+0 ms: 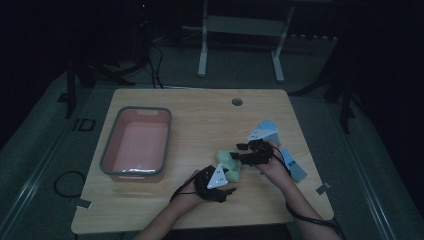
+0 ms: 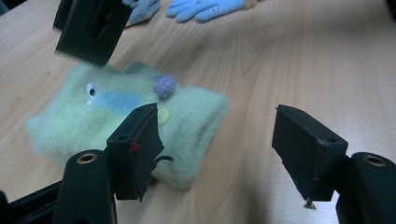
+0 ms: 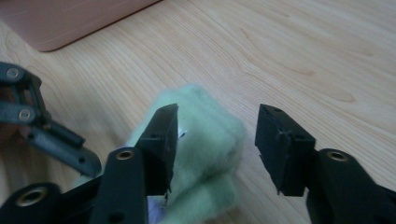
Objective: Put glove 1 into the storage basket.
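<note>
A fuzzy pale-green mitten with a blue patch, a purple nub and a small eye lies on the wooden table, right of centre. In the left gripper view the mitten sits just ahead of the left gripper, partly behind one jaw; the jaws stand apart with bare table between them. My right gripper hovers over the mitten's other end, its jaws apart and not pressing the fabric. In the high view the left gripper is at the mitten's near side and the right gripper at its far right.
A pink bin with a grey rim stands at the table's left. Light-blue gloves lie to the right of the right hand, another blue piece behind it. The same blue gloves lie beyond the mitten. A cable hole is at the far edge.
</note>
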Motion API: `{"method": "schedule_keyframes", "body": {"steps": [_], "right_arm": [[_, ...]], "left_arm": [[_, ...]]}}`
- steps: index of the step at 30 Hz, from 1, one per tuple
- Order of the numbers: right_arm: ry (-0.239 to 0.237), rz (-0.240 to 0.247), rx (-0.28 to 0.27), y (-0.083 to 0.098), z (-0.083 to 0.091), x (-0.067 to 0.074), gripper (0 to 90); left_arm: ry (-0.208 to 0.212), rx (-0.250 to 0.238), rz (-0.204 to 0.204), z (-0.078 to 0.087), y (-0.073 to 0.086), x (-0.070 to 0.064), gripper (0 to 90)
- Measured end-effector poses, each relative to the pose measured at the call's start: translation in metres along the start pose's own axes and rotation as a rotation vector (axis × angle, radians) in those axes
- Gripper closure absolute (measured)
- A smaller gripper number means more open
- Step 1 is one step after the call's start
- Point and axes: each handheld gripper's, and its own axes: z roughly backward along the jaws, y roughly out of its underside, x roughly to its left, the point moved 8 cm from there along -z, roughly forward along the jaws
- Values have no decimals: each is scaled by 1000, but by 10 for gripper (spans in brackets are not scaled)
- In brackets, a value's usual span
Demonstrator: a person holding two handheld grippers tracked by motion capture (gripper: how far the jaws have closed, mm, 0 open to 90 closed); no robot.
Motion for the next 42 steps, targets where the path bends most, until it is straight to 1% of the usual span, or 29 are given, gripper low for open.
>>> {"method": "schedule_keyframes", "body": {"steps": [1, 2, 3, 5, 6, 7, 8, 9, 10, 12, 13, 14, 15, 17, 18, 19, 22, 23, 26, 28, 30, 31, 32, 34, 36, 37, 39, 40, 42], "right_arm": [[-10, -19, 3, 0, -3, -1, 478], [-20, -28, 13, 1, -6, -2, 464], [-24, -31, 17, 2, -10, -2, 463], [-17, -24, 47, 8, -17, -4, 462], [-9, -19, 67, 12, -20, -5, 460], [-14, -18, 87, 17, -24, -5, 444], [-14, -18, 87, 17, -24, -5, 444], [-37, -44, 115, 24, -30, -5, 413], [-55, -62, 110, 26, -31, -6, 412], [-86, -111, 116, 29, -34, -7, 418], [-86, -111, 116, 29, -34, -7, 418], [-134, -140, 116, 30, -36, -6, 497], [-143, -146, 113, 30, -36, -5, 531], [-144, -145, 121, 29, -35, -2, 604], [-133, -134, 127, 28, -34, -1, 640], [-133, -134, 127, 28, -34, -1, 640], [-106, -113, 125, 24, -31, 2, 693], [-110, -127, 111, 22, -28, 3, 707], [-101, -116, 105, 18, -25, 6, 710], [-99, -112, 105, 15, -23, 8, 712], [-99, -109, 101, 13, -23, 8, 712], [-98, -105, 87, 8, -21, 10, 713], [-98, -105, 87, 8, -21, 10, 713], [-103, -98, 63, -1, -16, 13, 713], [-105, -93, 60, -4, -14, 15, 713], [-105, -93, 60, -4, -14, 15, 713], [-103, -64, 47, -17, -10, 19, 713], [-107, -63, 42, -20, -9, 20, 713], [-111, -60, 41, -24, -8, 21, 713]], "left_arm": [[0, 0, 0, 0, 0, 0, 347], [-2, 5, -1, -4, 1, 4, 359], [-20, 13, -12, -6, 2, 6, 374], [-9, 46, -16, -10, 6, 6, 429], [-9, 46, -16, -10, 6, 6, 430], [-27, 78, -37, -13, 9, 8, 443], [-27, 78, -37, -13, 9, 8, 457], [-29, 86, -41, -14, 9, 9, 463], [-36, 110, -54, -17, 12, 10, 463], [-45, 119, -64, -18, 13, 11, 470], [-51, 123, -73, -19, 13, 11, 470], [-83, 124, -88, -20, 14, 12, 513], [-96, 122, -89, -20, 14, 13, 553], [-104, 121, -85, -20, 14, 14, 601], [-116, 121, -88, -20, 13, 15, 631], [-125, 122, -92, -20, 13, 15, 631], [-124, 128, -85, -17, 9, 15, 702], [-117, 130, -75, -15, 9, 16, 719], [-96, 130, -64, -10, 6, 18, 731], [-91, 141, -66, -4, 1, 20, 732], [-91, 141, -66, -4, 1, 20, 732], [-96, 145, -77, 1, -2, 23, 732], [-94, 148, -76, 4, -4, 24, 732], [-96, 145, -78, 13, -11, 27, 732], [-96, 145, -78, 13, -11, 27, 732], [-107, 147, -90, 21, -16, 30, 732], [-112, 151, -96, 27, -20, 32, 731], [-120, 160, -101, 33, -23, 34, 732], [-128, 161, -102, 36, -25, 35, 731]]}}
